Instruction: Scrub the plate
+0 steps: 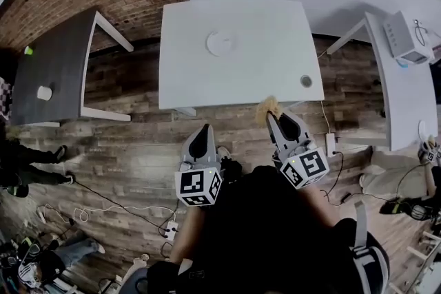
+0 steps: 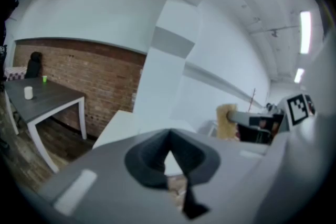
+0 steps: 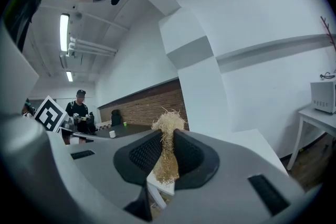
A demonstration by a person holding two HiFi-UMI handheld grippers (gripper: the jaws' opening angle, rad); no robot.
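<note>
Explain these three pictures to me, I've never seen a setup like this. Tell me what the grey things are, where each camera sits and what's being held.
There is no robot here. A person holds a hand-operated two-jaw gripper in each hand. The head view comes from a camera on the person's head, looking down at the left gripper, the right gripper and a white table with a white plate on it. The other two pictures come from cameras riding on each gripper, looking along its jaws. The left gripper's jaws are together with nothing between them. The right gripper's jaws are shut on a straw-coloured scrubber. The plate is not touched yet.
</note>
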